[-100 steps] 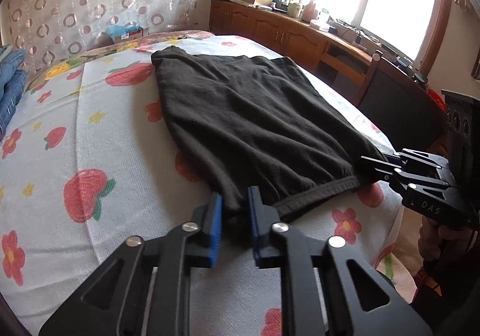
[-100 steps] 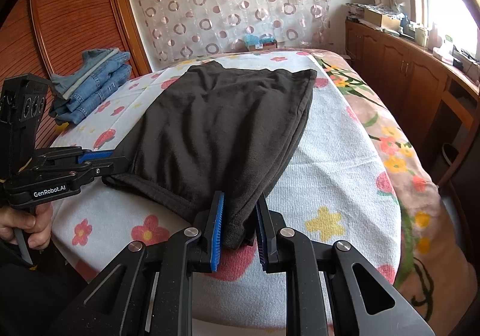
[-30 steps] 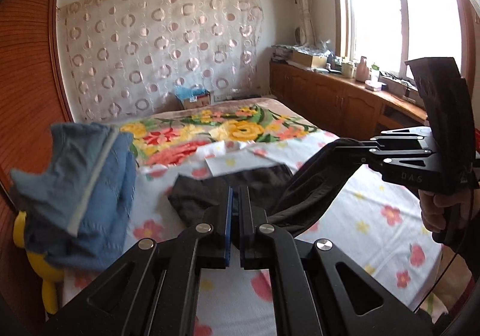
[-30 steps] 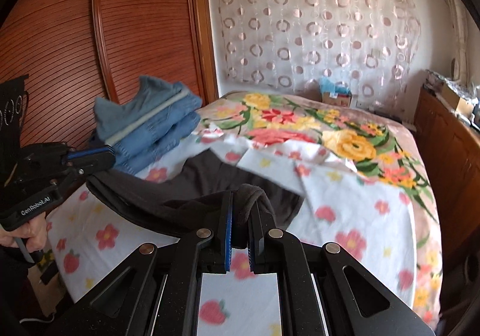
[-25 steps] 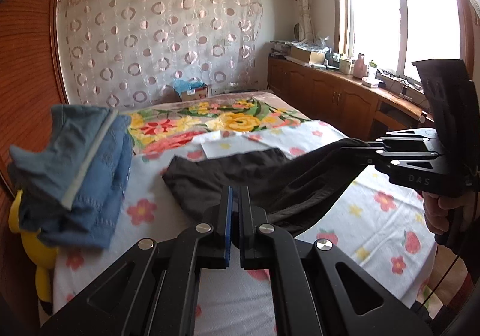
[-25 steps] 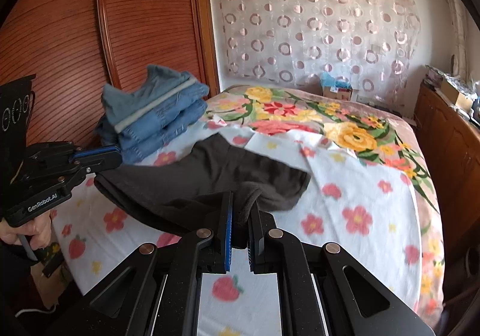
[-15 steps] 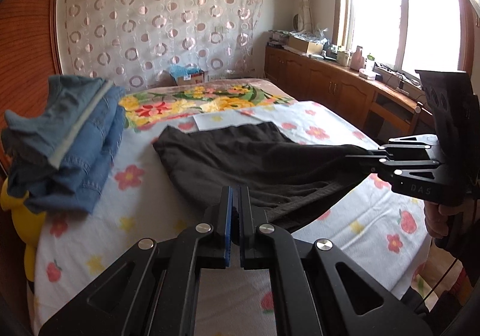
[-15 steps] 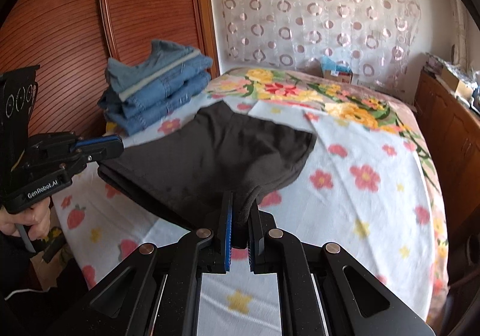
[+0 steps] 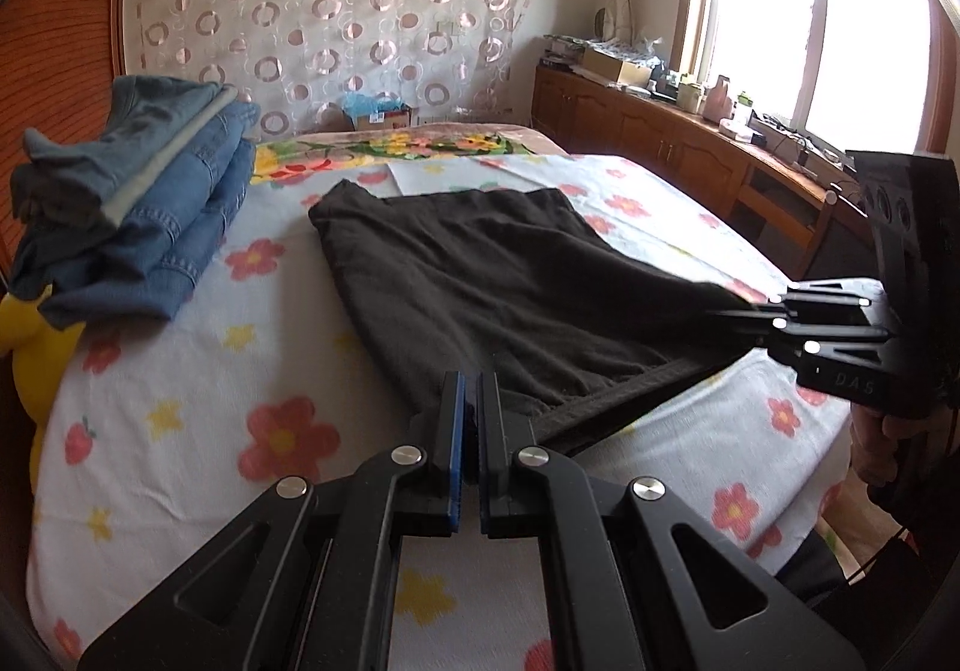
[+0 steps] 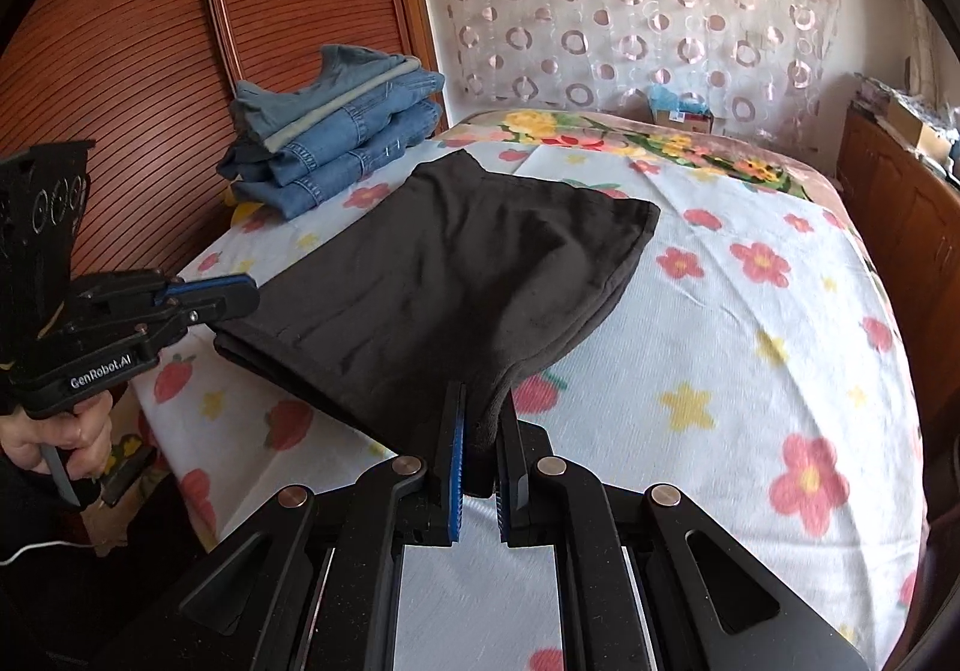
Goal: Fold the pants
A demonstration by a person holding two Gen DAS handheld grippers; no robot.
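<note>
The black pants point(image 9: 492, 275) are folded double and stretch across the flowered bed, their far fold resting on the sheet. The near edge hangs slightly raised between both grippers. My left gripper point(image 9: 471, 380) is shut on the near left corner at the hem. The right gripper point(image 9: 741, 311) pinches the other corner at the right of that view, with a hand below it. In the right wrist view the right gripper point(image 10: 480, 401) is shut on a bunched bit of the pants point(image 10: 456, 263). The left gripper point(image 10: 240, 293) holds the left corner there.
A stack of folded blue jeans point(image 9: 138, 215) sits at the bed's far left, also seen as jeans point(image 10: 342, 131) near the wooden wardrobe point(image 10: 120, 41). A yellow toy point(image 9: 36, 335) lies beside the bed. Wooden cabinets point(image 9: 660, 131) run under the window on the right.
Both grippers have come down and back toward the near edge with the pants. The cloth, earlier lifted and sagging, now lies spread over the bed.
</note>
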